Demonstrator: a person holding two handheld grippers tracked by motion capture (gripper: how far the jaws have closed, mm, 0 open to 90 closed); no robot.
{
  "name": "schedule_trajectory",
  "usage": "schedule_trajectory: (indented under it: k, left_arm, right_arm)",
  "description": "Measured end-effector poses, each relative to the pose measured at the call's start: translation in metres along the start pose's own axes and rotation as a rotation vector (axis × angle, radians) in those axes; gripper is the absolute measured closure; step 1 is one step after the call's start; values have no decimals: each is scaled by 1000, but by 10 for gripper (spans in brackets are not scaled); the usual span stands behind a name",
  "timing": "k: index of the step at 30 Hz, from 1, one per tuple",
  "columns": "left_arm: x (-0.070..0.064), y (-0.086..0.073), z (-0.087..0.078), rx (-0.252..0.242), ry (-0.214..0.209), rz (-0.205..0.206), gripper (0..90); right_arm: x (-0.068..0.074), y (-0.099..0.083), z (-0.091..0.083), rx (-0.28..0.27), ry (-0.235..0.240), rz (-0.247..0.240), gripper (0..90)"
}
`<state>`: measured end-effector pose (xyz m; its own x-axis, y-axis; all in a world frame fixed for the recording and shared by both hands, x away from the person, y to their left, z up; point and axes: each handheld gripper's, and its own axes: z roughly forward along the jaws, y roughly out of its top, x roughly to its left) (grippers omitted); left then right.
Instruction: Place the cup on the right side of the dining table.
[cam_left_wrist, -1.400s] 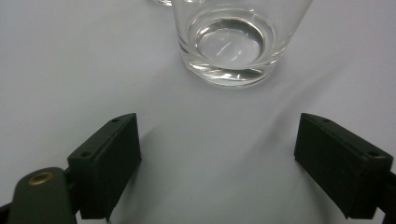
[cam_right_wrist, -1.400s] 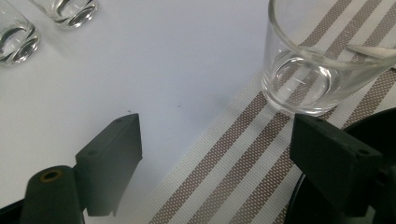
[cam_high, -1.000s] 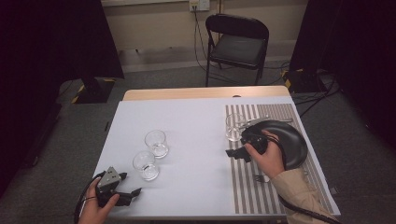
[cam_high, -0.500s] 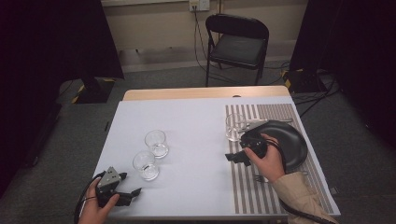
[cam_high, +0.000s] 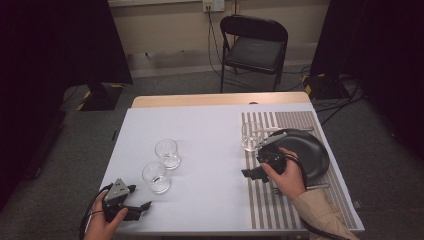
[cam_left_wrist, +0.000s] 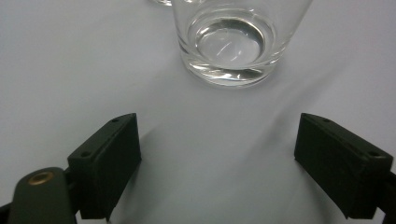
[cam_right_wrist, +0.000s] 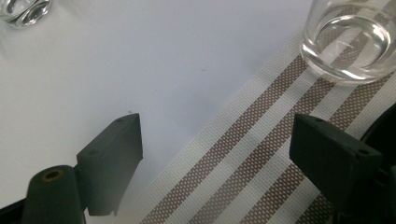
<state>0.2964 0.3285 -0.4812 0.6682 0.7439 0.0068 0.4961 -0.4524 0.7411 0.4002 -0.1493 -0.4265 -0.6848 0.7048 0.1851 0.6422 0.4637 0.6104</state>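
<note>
The right claw (cam_high: 251, 172) has drawn back from the clear drinking glass (cam_high: 250, 136) on the striped placemat (cam_high: 260, 200), jaws wide; the glass stands ahead, apart. The left claw (cam_high: 142, 207) rests wide on the bench (cam_high: 210, 125).

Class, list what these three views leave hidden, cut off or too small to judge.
- Fork, high view: mostly hidden under the right hand.
- Nearest glass, left gripper view: rim cut off by the top edge.
- Placemat glass, right gripper view: rim cut off likewise.
</note>
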Motion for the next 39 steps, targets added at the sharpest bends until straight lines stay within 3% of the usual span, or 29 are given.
schedule_trajectory:
  k: [39]
  left_arm:
    - [0, 0, 0, -1, 0, 0, 135]
  right_arm:
    - [5, -21, 0, 22, 13, -22, 162]
